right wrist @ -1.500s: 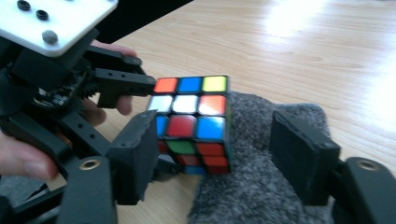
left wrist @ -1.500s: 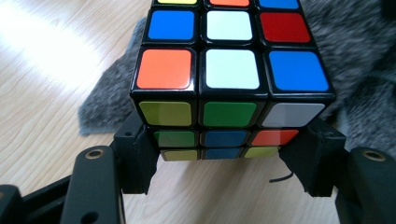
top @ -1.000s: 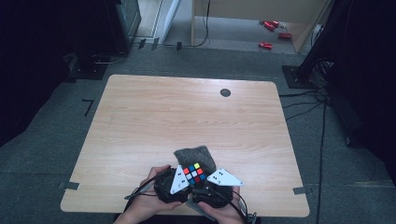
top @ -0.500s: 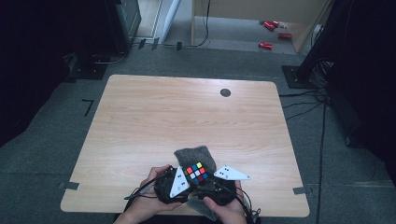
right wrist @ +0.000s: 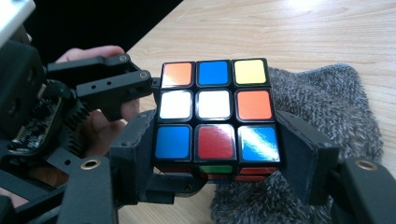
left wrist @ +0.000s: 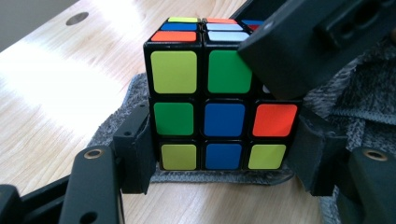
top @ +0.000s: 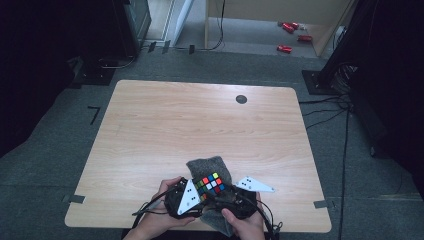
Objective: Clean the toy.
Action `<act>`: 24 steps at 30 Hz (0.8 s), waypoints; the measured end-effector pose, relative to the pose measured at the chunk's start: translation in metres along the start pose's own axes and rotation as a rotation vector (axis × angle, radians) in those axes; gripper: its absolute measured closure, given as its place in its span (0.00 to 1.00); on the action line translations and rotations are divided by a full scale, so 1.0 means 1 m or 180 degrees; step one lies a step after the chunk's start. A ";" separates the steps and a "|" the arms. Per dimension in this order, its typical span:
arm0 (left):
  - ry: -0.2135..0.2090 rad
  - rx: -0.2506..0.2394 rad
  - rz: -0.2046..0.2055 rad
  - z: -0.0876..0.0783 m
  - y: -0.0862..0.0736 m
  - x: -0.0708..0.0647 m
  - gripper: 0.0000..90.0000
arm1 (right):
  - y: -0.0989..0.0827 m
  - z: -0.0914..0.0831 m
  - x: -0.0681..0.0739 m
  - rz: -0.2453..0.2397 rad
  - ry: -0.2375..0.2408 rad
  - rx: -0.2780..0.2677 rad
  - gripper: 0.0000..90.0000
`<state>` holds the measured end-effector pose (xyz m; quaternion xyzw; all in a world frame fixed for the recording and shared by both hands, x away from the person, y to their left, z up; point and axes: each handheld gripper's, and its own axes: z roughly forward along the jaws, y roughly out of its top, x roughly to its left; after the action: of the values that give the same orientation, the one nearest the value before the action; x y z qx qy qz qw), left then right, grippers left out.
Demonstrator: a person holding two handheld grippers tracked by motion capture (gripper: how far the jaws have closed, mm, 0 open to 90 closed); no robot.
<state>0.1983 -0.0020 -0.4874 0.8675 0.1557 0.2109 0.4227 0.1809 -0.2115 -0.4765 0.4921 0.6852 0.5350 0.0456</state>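
**Two grippers, one cube, near edge of the table**

I have the puzzle cube pinned from both sides on the grey knitted cloth, close to the table's near edge and a little right of its middle. In the left gripper view, the left gripper has its jaws pressed flat against the cube's bottom layer, one pad on each side face, with the cube dead ahead of the fingers and sitting square on the cloth. In the right gripper view, the right gripper clamps the cube's top layer, coming in across the left gripper's line, its jaws having just closed in on it. So the two grips stand crossed (lower layer in one, upper in the other), and my reading is that a twist of the top layer about the upright axis comes next. A cube has no long axis to speak of; what matters is that the turning layer sits fully between the right jaws. From the high view I cannot be sure how much gap separates the two gripper bodies. Open tabletop lies far and to both sides; the near edge is tight behind my hands.
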 end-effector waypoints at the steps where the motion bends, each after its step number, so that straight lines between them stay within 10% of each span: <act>1: 0.0000 0.0000 0.0000 0.000 0.000 0.000 0.36 | 0.000 -0.001 -0.001 0.0020 0.0012 -0.0020 0.38; 5: 0.0102 0.0094 0.0016 0.007 -0.007 -0.001 0.34 | 0.003 -0.005 -0.003 0.0106 0.0080 -0.0102 0.38; 24: 0.0188 -0.0369 0.0059 -0.001 -0.008 -0.003 0.35 | 0.004 -0.009 -0.014 0.0462 0.0370 -0.0183 0.38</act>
<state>0.1944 0.0022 -0.4941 0.8364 0.1475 0.2490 0.4655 0.1852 -0.2275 -0.4765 0.5071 0.6336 0.5840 -0.0190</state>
